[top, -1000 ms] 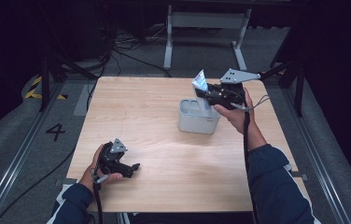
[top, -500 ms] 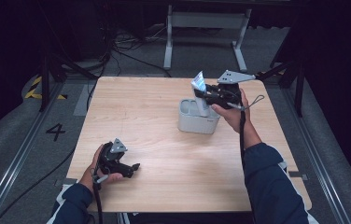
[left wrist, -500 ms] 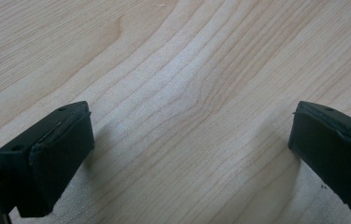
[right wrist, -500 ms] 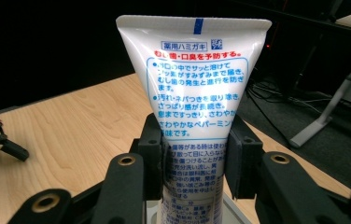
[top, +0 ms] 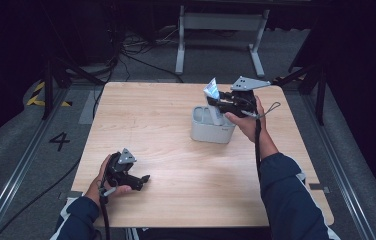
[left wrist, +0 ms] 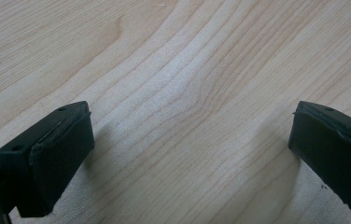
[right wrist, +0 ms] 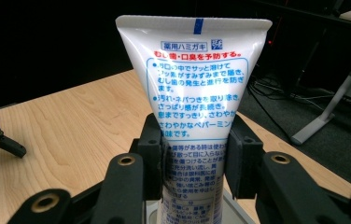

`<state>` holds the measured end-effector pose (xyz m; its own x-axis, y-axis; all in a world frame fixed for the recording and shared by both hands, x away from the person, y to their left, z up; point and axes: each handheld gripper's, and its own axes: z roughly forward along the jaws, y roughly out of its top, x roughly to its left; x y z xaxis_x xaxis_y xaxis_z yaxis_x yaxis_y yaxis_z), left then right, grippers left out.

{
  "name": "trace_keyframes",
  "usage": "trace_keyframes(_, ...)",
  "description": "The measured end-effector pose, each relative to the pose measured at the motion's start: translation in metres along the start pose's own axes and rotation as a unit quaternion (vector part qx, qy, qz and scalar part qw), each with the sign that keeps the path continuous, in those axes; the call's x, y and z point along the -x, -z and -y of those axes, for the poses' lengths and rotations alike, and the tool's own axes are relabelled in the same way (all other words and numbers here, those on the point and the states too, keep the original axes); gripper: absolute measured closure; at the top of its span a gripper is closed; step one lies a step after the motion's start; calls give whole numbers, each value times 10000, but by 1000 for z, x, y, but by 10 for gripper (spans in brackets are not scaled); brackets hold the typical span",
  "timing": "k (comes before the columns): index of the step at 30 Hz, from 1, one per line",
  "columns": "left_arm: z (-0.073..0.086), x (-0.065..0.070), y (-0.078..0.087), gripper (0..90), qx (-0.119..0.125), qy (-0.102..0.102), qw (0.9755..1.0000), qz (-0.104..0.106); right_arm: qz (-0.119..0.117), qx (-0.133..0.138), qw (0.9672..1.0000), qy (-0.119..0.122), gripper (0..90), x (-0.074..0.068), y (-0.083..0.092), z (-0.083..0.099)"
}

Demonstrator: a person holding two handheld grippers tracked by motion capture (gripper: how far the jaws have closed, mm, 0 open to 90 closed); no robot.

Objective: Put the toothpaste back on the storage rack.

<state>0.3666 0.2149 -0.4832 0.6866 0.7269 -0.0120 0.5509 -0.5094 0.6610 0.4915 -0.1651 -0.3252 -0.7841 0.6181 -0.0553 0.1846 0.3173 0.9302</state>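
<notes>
- The right tongs have carried the white plastic toothpaste tube with blue and red print slightly lower over the pale grey two-compartment plastic holder in the past second; it now stands cap-down, seemingly entering a compartment at the worktop's 1 o'clock.
- Judged from this, placement is nearly done, with only release left.
- The right tongs pinch the tube's middle; the left tongs, spread empty, rest on the light wooden worktop at 7 o'clock.
- Count: one tube, one holder, two tongs.
</notes>
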Motion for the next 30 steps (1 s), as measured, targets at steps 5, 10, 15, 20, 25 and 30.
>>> trace_keyframes(5, 0, 0, 0, 5, 20, 9, 10000, 0, 11, 40, 10000, -11, 650, 1, -1, 1)
trace_keyframes(10, 0, 0, 0, 5, 7, 6, 10000, 4, 96, 19, 10000, -16, 650, 4, -1, 2)
trace_keyframes(15, 0, 0, 0, 5, 22, 12, 10000, 1, 130, -35, 9999, -51, 648, 8, -3, 5)
trace_keyframes(20, 0, 0, -1, 5, 36, 16, 10000, -4, 104, -92, 9999, -39, 646, 9, -6, 10)
trace_keyframes(25, 0, 0, 0, 5, 19, 18, 10000, -1, 112, -236, 9997, 18, 643, 8, -9, 15)
trace_keyframes(30, 0, 0, 0, 5, 14, 12, 10000, 1, 106, -318, 9994, 42, 640, 8, -7, 20)
